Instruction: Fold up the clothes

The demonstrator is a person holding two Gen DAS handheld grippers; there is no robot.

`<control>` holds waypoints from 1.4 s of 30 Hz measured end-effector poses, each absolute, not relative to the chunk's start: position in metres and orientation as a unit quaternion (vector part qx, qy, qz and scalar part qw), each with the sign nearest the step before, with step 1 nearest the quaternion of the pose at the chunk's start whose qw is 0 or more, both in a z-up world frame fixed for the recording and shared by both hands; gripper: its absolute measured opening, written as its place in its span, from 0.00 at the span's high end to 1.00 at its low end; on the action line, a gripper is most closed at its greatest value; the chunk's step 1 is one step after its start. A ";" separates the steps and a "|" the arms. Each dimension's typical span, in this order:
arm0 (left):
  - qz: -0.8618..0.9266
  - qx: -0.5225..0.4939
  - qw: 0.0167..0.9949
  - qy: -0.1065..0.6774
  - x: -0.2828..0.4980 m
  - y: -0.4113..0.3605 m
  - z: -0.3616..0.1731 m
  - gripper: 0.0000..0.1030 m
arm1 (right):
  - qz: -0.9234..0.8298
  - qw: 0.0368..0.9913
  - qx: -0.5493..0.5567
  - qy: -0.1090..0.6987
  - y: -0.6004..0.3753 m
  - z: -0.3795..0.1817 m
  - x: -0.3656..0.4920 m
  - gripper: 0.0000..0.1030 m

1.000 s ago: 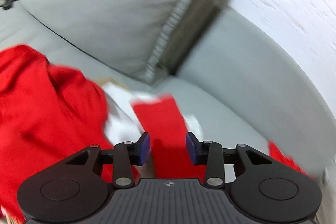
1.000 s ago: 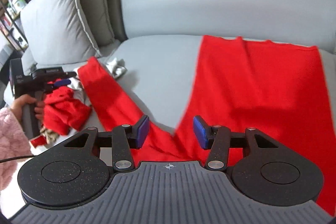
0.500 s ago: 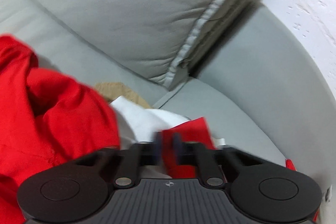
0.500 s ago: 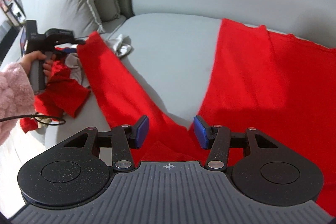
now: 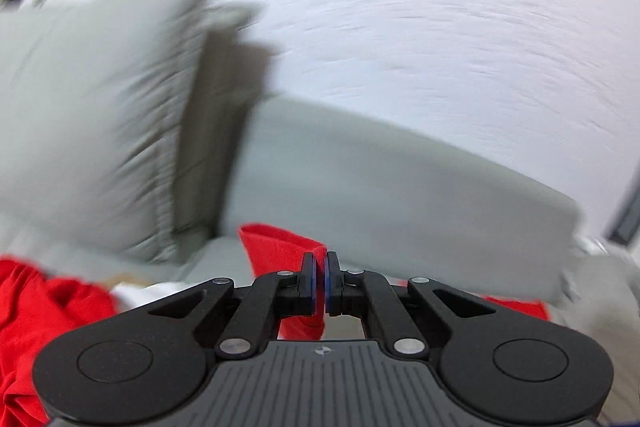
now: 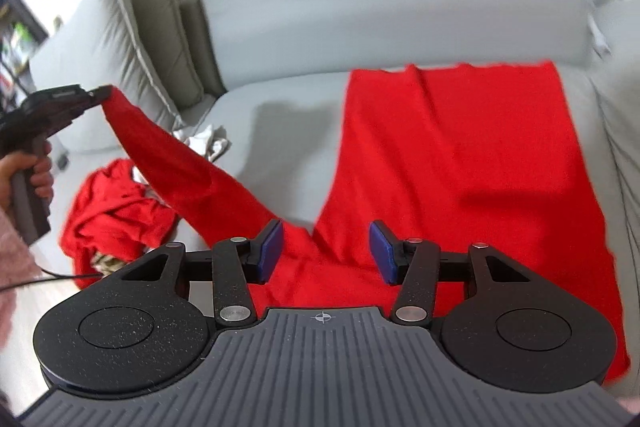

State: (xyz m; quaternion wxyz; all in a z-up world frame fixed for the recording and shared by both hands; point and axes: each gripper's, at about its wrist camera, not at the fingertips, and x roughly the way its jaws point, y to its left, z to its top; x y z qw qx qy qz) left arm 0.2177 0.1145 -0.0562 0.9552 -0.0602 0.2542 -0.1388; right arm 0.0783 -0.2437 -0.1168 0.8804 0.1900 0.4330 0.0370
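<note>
A pair of red trousers lies on the grey sofa seat. One leg is spread flat at the right. My left gripper is shut on the end of the other leg and holds it lifted above the seat; the right wrist view shows that left gripper at the far left with the leg stretched up to it. My right gripper hovers open over the crotch of the trousers, its blue pads apart and nothing pressed between them.
A crumpled red garment and a white cloth lie in a heap at the left of the seat. Grey cushions lean against the backrest. A person's hand grips the left tool's handle. A white wall stands behind.
My left gripper closed on the trouser leg's end and rose, pulling the leg up off the seat. My right gripper shifted slightly over the trousers and stayed open.
</note>
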 end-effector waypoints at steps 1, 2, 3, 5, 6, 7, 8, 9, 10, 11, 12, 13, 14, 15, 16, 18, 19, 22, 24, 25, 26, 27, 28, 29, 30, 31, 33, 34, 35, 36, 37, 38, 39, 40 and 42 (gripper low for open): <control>-0.153 -0.052 0.954 0.253 0.206 0.093 -0.051 0.99 | 0.029 0.880 0.198 0.431 -0.255 -0.116 0.069 0.48; -0.169 -0.043 0.952 0.253 0.193 0.067 -0.046 0.99 | 0.020 0.879 0.203 0.430 -0.265 -0.116 0.062 0.48; -0.189 -0.034 0.948 0.255 0.179 0.035 -0.042 0.99 | 0.004 0.879 0.209 0.430 -0.285 -0.115 0.049 0.48; -0.214 -0.023 0.941 0.261 0.159 -0.013 -0.042 0.99 | -0.015 0.877 0.218 0.427 -0.316 -0.116 0.030 0.48; -0.229 -0.015 0.936 0.266 0.145 -0.047 -0.043 0.99 | -0.025 0.876 0.228 0.423 -0.337 -0.118 0.017 0.48; -0.242 -0.008 0.931 0.272 0.132 -0.078 -0.045 0.99 | -0.032 0.875 0.240 0.419 -0.354 -0.120 0.007 0.47; -0.250 -0.002 0.928 0.276 0.126 -0.095 -0.048 0.99 | -0.040 0.873 0.253 0.415 -0.373 -0.122 -0.003 0.47; -0.263 0.009 0.922 0.283 0.114 -0.127 -0.054 0.99 | -0.051 0.868 0.271 0.412 -0.395 -0.126 -0.015 0.47; -0.274 0.019 0.917 0.288 0.105 -0.149 -0.060 0.99 | -0.063 0.864 0.284 0.410 -0.414 -0.130 -0.024 0.47; -0.285 0.030 0.912 0.295 0.095 -0.173 -0.066 0.99 | -0.074 0.860 0.297 0.408 -0.433 -0.134 -0.034 0.47; -0.295 0.045 0.905 0.302 0.084 -0.199 -0.075 0.99 | -0.086 0.856 0.309 0.406 -0.452 -0.138 -0.044 0.47; -0.301 0.054 0.901 0.307 0.079 -0.214 -0.082 0.99 | -0.096 0.852 0.317 0.405 -0.468 -0.141 -0.052 0.47; -0.307 0.069 0.895 0.315 0.071 -0.235 -0.093 0.99 | -0.101 0.850 0.322 0.404 -0.478 -0.144 -0.056 0.47; -0.310 0.081 0.891 0.321 0.064 -0.250 -0.104 0.99 | -0.105 0.848 0.327 0.404 -0.490 -0.147 -0.062 0.47; -0.312 0.093 0.887 0.328 0.057 -0.265 -0.115 0.99 | -0.108 0.846 0.332 0.403 -0.499 -0.149 -0.067 0.47; -0.314 0.118 0.871 0.358 0.053 -0.292 -0.146 0.96 | -0.110 0.844 0.335 0.405 -0.509 -0.154 -0.072 0.47; -0.315 0.128 0.861 0.378 0.053 -0.301 -0.161 0.94 | -0.110 0.843 0.336 0.406 -0.514 -0.157 -0.073 0.47; -0.318 0.147 0.834 0.426 0.051 -0.308 -0.189 0.63 | -0.107 0.838 0.336 0.417 -0.517 -0.165 -0.070 0.47; -0.329 0.164 0.824 0.431 0.040 -0.300 -0.197 0.51 | -0.101 0.836 0.332 0.425 -0.512 -0.169 -0.063 0.47; -0.333 0.167 0.823 0.428 0.036 -0.295 -0.196 0.49 | -0.099 0.835 0.330 0.429 -0.509 -0.171 -0.059 0.46; -0.336 0.170 0.824 0.424 0.034 -0.284 -0.194 0.44 | -0.096 0.834 0.327 0.433 -0.506 -0.172 -0.055 0.46; -0.332 0.168 0.826 0.423 0.036 -0.272 -0.192 0.38 | -0.093 0.834 0.321 0.440 -0.500 -0.175 -0.049 0.46; -0.326 0.163 0.830 0.423 0.040 -0.263 -0.191 0.36 | -0.088 0.832 0.316 0.447 -0.493 -0.179 -0.042 0.46; -0.312 0.154 0.836 0.423 0.047 -0.245 -0.189 0.33 | -0.083 0.831 0.310 0.454 -0.486 -0.182 -0.035 0.45; -0.297 0.147 0.843 0.425 0.054 -0.228 -0.187 0.32 | -0.079 0.830 0.304 0.461 -0.479 -0.186 -0.028 0.45; -0.278 0.140 0.849 0.427 0.062 -0.210 -0.186 0.32 | -0.075 0.828 0.299 0.468 -0.473 -0.189 -0.023 0.45; -0.222 0.139 0.862 0.433 0.086 -0.163 -0.188 0.33 | -0.072 0.818 0.298 0.486 -0.462 -0.200 -0.012 0.45; -0.203 0.141 0.866 0.434 0.093 -0.146 -0.189 0.33 | -0.076 0.813 0.296 0.496 -0.457 -0.206 -0.008 0.45; -0.174 0.144 0.872 0.434 0.104 -0.122 -0.189 0.33 | -0.082 0.810 0.293 0.501 -0.454 -0.209 -0.007 0.45; -0.153 0.143 0.877 0.433 0.112 -0.101 -0.189 0.32 | -0.094 0.806 0.291 0.508 -0.452 -0.214 -0.004 0.45; -0.129 0.137 0.881 0.435 0.122 -0.076 -0.190 0.31 | -0.105 0.799 0.297 0.512 -0.452 -0.220 -0.003 0.45; -0.103 0.120 0.882 0.444 0.135 -0.045 -0.194 0.30 | -0.114 0.792 0.312 0.512 -0.454 -0.224 -0.003 0.45; -0.091 0.103 0.879 0.456 0.143 -0.028 -0.198 0.30 | -0.122 0.784 0.331 0.511 -0.457 -0.228 -0.003 0.45; -0.080 0.085 0.875 0.469 0.151 -0.012 -0.202 0.30 | -0.128 0.771 0.362 0.508 -0.461 -0.235 -0.004 0.45; -0.073 0.056 0.863 0.496 0.164 0.007 -0.214 0.30 | -0.140 0.750 0.404 0.504 -0.465 -0.245 -0.006 0.45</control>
